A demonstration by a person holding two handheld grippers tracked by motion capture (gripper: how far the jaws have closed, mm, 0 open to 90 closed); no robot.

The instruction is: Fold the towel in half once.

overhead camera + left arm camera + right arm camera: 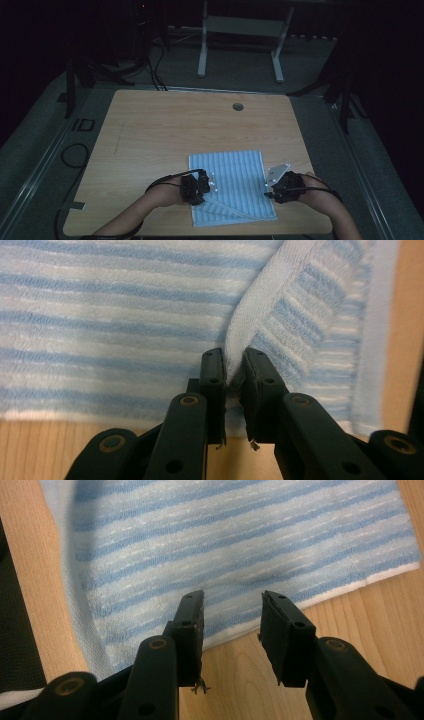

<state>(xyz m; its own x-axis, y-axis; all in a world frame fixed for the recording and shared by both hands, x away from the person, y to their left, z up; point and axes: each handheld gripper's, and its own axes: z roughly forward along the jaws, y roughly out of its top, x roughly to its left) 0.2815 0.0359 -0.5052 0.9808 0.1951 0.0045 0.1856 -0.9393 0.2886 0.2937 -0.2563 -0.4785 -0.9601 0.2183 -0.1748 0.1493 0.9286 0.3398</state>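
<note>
You are working a blue-and-white striped towel [230, 182] that is lying flat on the near half of the wooden table [150, 135], with its near left corner already turned over into a diagonal flap.

At the towel's left edge, your left gripper [207, 184] is pinching a raised ridge of the cloth: in the left gripper view the jaws are standing nearly together with the towel's hem [245, 330] pressed between the pads. No earlier state is on record here, so only the clamp itself is being noted.

At the towel's right edge, your right gripper [232, 625] is hanging just over the hem with its jaws apart and nothing between them; bare table is showing below the gap.

Handling judgement: the towel is looking light, soft and limp, terry-textured, so it is likely gripping well but sagging and dragging wherever it is unsupported. A single layer at the hem, close to a corner, is probably the best hold. Taking it by the middle is likely bunching the stripes and spoiling any fold line.
</note>
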